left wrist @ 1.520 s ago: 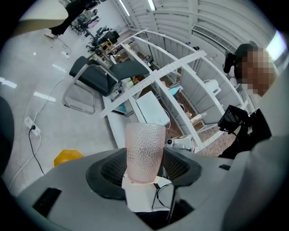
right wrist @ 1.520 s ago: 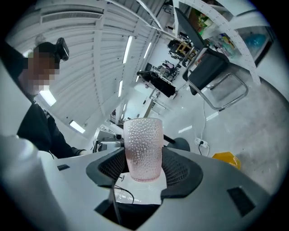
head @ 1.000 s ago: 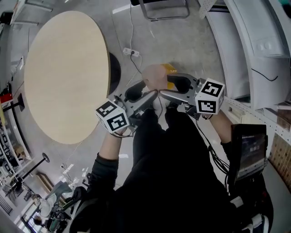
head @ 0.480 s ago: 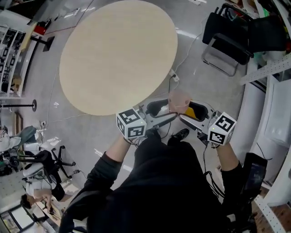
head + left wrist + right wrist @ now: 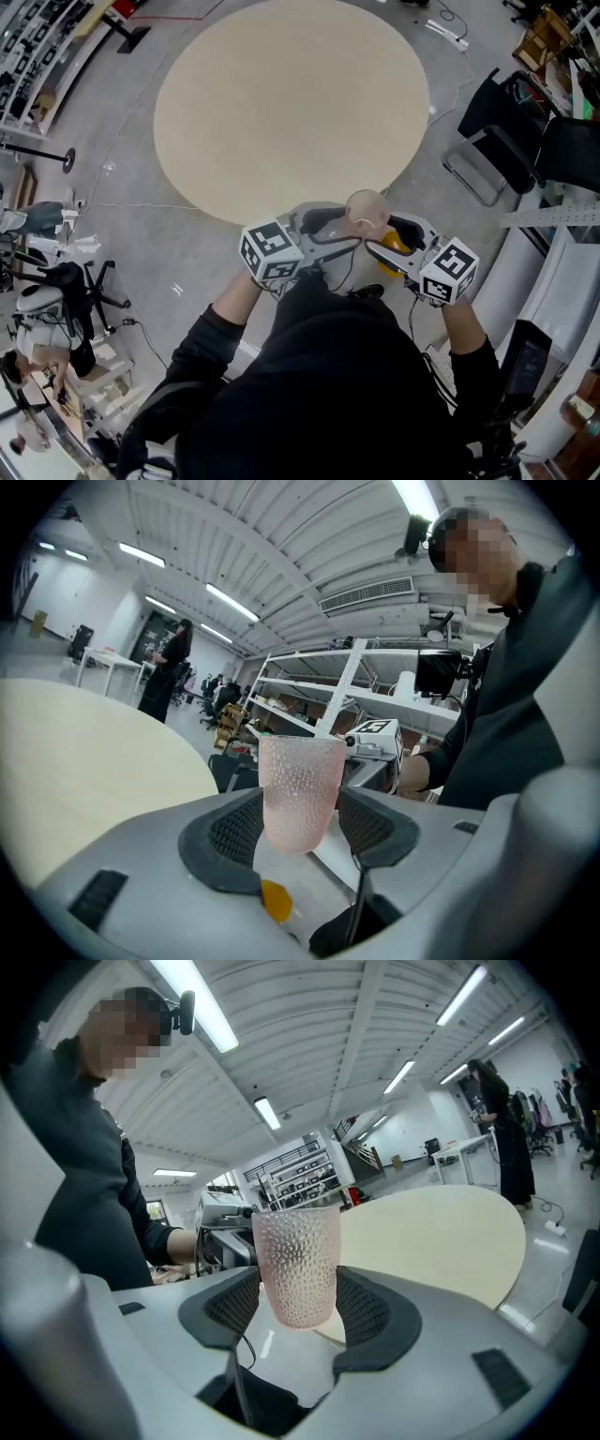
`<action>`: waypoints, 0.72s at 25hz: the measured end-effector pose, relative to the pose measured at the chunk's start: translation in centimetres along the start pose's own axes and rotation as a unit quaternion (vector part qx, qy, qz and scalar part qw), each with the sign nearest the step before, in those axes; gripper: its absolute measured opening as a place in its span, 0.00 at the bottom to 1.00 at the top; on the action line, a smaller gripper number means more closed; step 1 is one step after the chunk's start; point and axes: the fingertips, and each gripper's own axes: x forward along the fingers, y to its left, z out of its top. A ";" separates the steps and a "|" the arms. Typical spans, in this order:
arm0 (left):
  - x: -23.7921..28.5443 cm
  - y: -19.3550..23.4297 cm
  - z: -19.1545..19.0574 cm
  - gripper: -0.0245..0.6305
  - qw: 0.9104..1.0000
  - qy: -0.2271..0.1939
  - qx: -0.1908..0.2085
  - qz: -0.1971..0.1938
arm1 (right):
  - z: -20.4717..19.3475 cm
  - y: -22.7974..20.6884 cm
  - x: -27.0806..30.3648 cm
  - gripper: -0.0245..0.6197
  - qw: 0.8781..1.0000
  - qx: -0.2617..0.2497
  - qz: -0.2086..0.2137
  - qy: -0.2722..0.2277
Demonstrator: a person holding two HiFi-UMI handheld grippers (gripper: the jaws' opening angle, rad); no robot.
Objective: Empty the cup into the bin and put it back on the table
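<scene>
A pink, dimpled, see-through cup hangs upright in the air just short of the round beige table. Both grippers meet at it from opposite sides. My left gripper is shut on the cup, its dark ribbed pads against the lower walls. My right gripper is likewise shut on the cup. Nothing shows inside the cup. The table lies to the left in the left gripper view, and the table lies behind the cup in the right gripper view.
A yellow object sits on the grey floor below the grippers. Black chairs stand at the right, shelving at the far left, and a cable crosses the floor. A person in dark clothes stands far off.
The view has swung so the table now lies straight ahead instead of to the left. Both grippers have kept the cup between them and come closer to the table's near edge.
</scene>
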 end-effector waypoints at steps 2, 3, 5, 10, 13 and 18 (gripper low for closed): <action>-2.0 1.6 0.2 0.44 1.000 0.002 0.011 0.011 | 0.8 0.1 2.5 0.45 1.000 -0.024 0.003 0.019; -2.9 2.3 0.2 0.44 1.000 0.003 0.015 0.017 | 1.1 0.1 3.8 0.45 0.999 -0.033 0.005 0.029; -4.7 3.9 0.0 0.44 0.999 0.008 0.023 0.031 | 1.3 0.1 6.2 0.45 0.998 -0.049 0.011 0.047; -8.3 7.9 -1.4 0.44 0.996 0.030 0.054 0.061 | 1.0 -0.4 11.9 0.45 0.993 -0.079 0.011 0.083; -10.5 10.5 -2.4 0.44 0.994 0.046 0.062 0.071 | 0.8 -0.7 15.5 0.45 0.988 -0.112 0.001 0.104; -12.8 13.8 -4.4 0.44 0.991 0.076 0.069 0.087 | -0.3 -1.4 19.9 0.45 0.979 -0.144 -0.004 0.141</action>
